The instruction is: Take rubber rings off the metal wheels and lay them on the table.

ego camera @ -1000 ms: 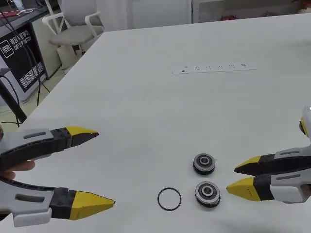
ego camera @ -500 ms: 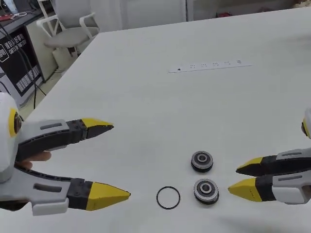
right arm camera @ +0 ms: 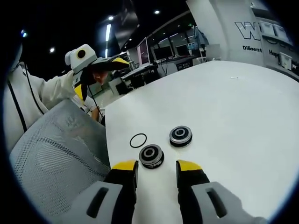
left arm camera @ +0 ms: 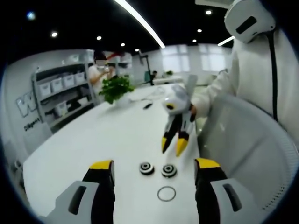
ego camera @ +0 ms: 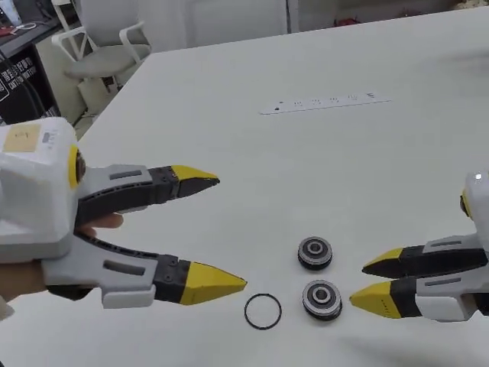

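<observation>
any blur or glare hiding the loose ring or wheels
Head view: even light, no glare; rubber ring, near wheel and far wheel clear. Left gripper view: fisheye bends the table, ring small yet distinct. Right gripper view: both wheels crisp.

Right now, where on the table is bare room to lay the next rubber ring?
Wide bare table lies between the far wheel and the power strip. Crowded at the front: the loose ring, the near wheel and the right gripper sit close together.

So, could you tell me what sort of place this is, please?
Most likely an open-plan office or lab workspace: a long white table, an office chair beside it, and shelves of storage bins along a wall.
</observation>
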### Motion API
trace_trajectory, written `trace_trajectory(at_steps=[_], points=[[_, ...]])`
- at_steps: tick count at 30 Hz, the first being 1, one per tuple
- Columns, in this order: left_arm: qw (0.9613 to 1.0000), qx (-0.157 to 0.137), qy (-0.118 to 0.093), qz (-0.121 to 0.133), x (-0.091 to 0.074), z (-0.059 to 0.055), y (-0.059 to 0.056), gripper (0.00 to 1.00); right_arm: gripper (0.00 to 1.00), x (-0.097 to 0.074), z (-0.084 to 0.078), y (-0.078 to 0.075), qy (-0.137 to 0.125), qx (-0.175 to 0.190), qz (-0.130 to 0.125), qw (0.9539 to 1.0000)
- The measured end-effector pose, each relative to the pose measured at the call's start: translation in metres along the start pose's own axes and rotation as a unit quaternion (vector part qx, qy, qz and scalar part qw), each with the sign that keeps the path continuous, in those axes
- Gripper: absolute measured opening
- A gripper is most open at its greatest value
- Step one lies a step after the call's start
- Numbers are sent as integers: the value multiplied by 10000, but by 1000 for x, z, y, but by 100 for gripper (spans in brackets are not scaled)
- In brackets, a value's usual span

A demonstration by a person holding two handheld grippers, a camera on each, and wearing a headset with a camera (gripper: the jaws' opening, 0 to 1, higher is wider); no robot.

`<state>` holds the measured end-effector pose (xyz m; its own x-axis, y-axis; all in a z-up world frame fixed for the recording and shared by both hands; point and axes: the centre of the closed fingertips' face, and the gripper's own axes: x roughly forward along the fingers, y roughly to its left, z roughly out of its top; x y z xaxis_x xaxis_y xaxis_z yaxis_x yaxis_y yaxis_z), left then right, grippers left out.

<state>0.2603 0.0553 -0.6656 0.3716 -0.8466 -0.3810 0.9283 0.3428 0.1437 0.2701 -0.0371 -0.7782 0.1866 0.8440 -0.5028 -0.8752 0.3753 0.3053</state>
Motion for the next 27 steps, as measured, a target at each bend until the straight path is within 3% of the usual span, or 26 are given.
trace_trajectory(at_steps=[8,12,20,27], points=[[9998,39,26,-215,26,-3,-4,65,32,10,-4,3,109,-168,91,9998],[9993,82,-40,-367,41,-7,-11,57,32,16,-7,5,222,-318,152,9991],[9987,-120,78,-485,70,-26,-17,52,31,22,-10,6,355,-575,235,9974],[9971,-365,386,-546,87,-52,-20,43,31,27,-14,5,448,-704,281,9961]])
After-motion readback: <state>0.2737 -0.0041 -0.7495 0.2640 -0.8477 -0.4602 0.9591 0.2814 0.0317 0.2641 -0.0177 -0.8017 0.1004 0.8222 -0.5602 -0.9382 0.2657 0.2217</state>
